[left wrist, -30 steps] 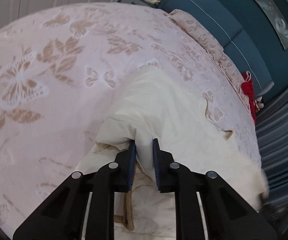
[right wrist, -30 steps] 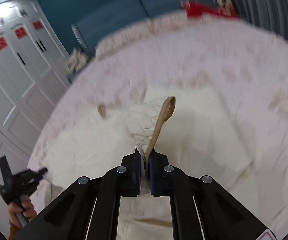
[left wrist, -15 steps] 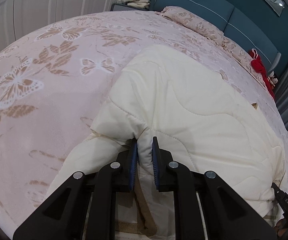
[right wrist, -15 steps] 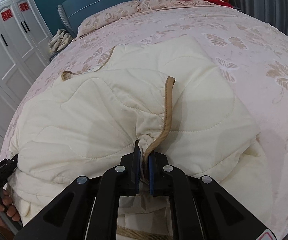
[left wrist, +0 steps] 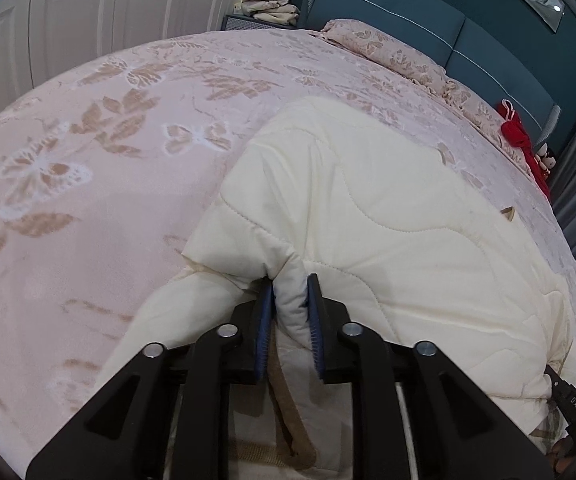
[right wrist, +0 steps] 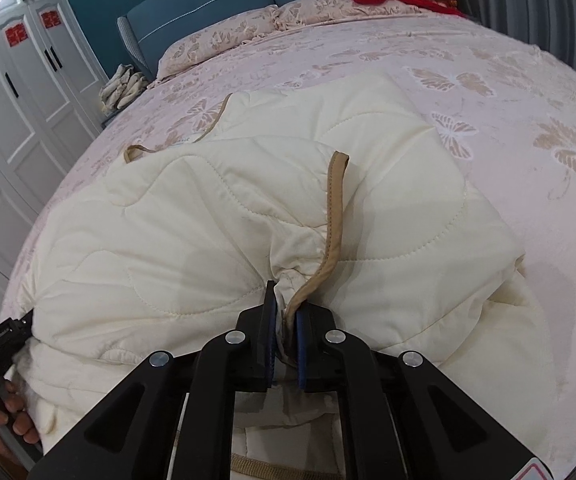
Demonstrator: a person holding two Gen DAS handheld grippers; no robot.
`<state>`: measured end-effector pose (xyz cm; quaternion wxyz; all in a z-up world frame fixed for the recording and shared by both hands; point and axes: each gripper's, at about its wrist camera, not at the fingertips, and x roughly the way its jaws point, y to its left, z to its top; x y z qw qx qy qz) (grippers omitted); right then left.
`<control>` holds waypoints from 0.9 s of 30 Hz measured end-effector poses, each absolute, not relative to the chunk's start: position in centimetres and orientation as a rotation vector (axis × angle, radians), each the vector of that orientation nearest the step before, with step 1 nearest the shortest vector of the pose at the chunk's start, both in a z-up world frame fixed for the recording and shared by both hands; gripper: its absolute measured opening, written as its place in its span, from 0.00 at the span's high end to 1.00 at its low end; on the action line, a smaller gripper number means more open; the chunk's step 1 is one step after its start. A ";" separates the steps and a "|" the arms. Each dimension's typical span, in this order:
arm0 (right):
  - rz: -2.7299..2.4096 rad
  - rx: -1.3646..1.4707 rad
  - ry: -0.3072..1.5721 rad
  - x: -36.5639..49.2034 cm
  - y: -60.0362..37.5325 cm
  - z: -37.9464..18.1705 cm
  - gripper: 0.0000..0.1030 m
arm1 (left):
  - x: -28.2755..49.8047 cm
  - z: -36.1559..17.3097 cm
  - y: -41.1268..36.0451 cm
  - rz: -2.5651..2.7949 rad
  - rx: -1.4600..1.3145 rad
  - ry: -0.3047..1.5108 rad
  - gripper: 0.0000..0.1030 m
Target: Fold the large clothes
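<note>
The left claw has a puffy fold of the cream quilt between its blue pads. Its jaws have just been opening, but the fold fills the gap and both pads touch it. The quilt lies folded on the pink bed, spreading ahead and right of this claw. The right claw is pressed tight on a bunched quilt edge with its tan trim. A hand grips the other tool far to its left
</note>
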<state>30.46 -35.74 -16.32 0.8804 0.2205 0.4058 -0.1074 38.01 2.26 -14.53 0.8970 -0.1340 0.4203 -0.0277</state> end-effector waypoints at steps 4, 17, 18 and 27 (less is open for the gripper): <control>-0.265 0.471 0.864 28.8 -36.4 -13.6 0.68 | 36.0 -10.5 4.5 -0.108 -0.341 0.835 0.47; 0.038 0.388 0.792 42.8 -27.2 -7.5 0.65 | 50.9 -6.4 0.8 -0.098 -0.190 0.851 0.45; 0.048 0.366 0.811 45.4 -26.1 -8.1 0.65 | 52.3 -7.3 -0.1 -0.097 -0.165 0.871 0.45; 0.051 0.355 0.990 58.1 -22.9 -14.5 0.60 | 56.4 -15.6 -1.4 -0.071 -0.119 0.956 0.46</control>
